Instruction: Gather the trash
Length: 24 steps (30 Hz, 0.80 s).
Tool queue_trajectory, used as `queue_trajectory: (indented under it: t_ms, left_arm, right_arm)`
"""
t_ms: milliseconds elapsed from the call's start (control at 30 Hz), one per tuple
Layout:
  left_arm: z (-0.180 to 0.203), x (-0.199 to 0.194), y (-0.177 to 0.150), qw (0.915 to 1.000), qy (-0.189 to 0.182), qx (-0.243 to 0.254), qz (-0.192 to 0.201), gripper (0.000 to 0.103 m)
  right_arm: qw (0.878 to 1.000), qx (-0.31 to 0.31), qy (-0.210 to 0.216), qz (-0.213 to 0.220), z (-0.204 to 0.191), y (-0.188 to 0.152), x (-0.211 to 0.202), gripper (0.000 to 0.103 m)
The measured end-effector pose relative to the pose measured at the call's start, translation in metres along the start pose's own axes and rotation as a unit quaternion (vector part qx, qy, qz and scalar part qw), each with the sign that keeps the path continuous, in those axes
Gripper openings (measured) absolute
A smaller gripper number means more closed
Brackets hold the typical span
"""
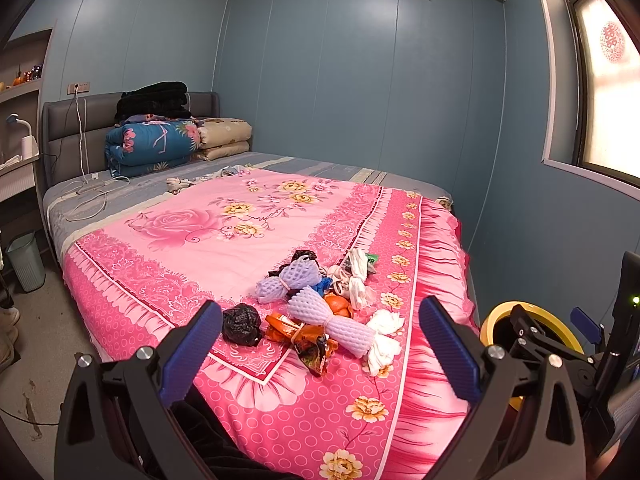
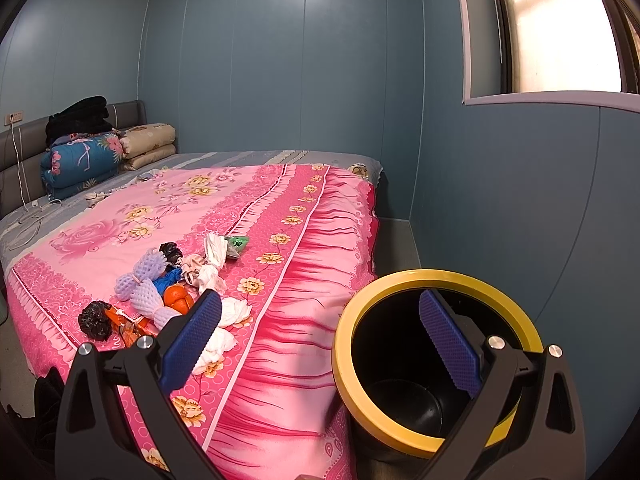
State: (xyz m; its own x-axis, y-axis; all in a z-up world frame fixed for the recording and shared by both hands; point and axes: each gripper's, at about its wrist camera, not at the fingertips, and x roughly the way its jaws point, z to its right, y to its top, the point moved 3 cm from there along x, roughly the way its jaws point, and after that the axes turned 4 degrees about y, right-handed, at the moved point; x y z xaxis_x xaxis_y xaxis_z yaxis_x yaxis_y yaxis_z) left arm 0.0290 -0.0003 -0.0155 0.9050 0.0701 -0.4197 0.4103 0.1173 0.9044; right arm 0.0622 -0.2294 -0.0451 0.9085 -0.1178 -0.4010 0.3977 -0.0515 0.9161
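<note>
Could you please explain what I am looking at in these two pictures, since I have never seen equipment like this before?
These are two handheld grippers, one in each of a person's hands, each with a fisheye camera looking along its blue-padded fingers. One picture comes from the left gripper, the other from the right gripper. Both are open and hold nothing. Ahead is a bed with a pink floral bedspread. On it lies a pile of trash: purple foam fruit nets, a crumpled black bag, an orange wrapper and white tissues. Beside the bed stands a black bin with a yellow rim, empty as far as visible.

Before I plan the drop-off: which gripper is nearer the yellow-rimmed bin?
Right. The right gripper hovers at the bin, one finger over its mouth; the left gripper faces the trash pile beside it.
</note>
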Motion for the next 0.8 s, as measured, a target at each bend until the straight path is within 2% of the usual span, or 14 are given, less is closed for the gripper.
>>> queue_trajectory:
  t_ms: [800]
  left_arm:
    - [-0.0001, 0.0001, 0.0003, 1.0000, 0.000, 0.000, -0.001, 0.095]
  right_arm:
    - [1.000, 0.001, -0.004, -0.007, 0.0000, -0.0055, 0.0054, 0.095]
